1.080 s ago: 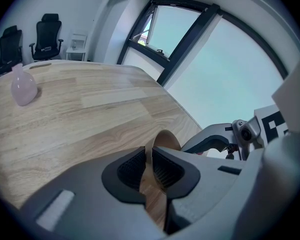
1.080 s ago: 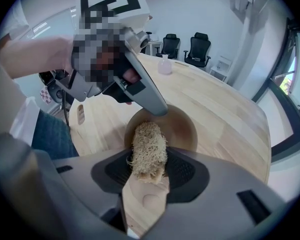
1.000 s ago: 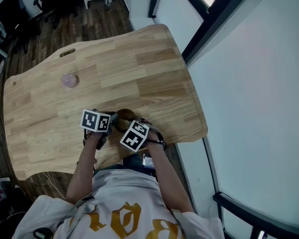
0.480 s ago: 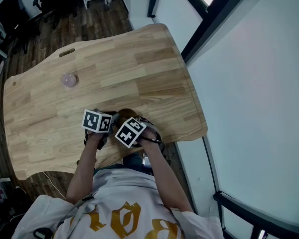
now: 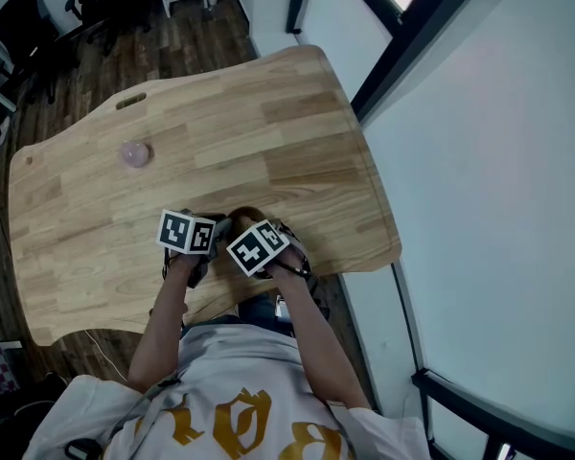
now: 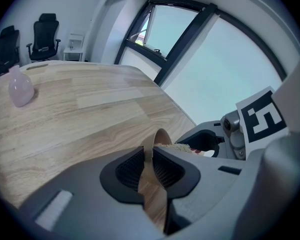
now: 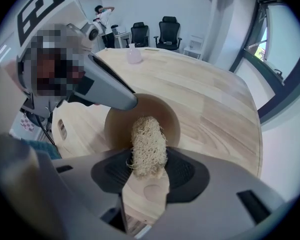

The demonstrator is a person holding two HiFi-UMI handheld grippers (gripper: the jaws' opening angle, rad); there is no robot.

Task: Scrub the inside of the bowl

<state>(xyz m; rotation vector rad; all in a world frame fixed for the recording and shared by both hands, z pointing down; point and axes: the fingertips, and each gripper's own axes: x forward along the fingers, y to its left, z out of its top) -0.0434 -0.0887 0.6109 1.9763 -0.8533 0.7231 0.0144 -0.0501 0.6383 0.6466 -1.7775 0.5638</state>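
Head view: small brown wooden bowl [image 5: 242, 220] near the front edge of the light wooden table [image 5: 220, 132]; left gripper view: left gripper [image 6: 149, 155] clamped on its rim; right gripper view: right gripper [image 7: 148, 163] pinching the pale fibrous scrubber [image 7: 149, 141] inside the bowl, so scrubbing looks under way, remainder unclear.

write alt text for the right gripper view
The right hand-held gripper clamps a pale fibrous scrubber, which reaches into a tilted wooden bowl on a light wooden table. The left hand-held gripper grips the bowl's rim from the upper left. Far behind stand black office chairs.
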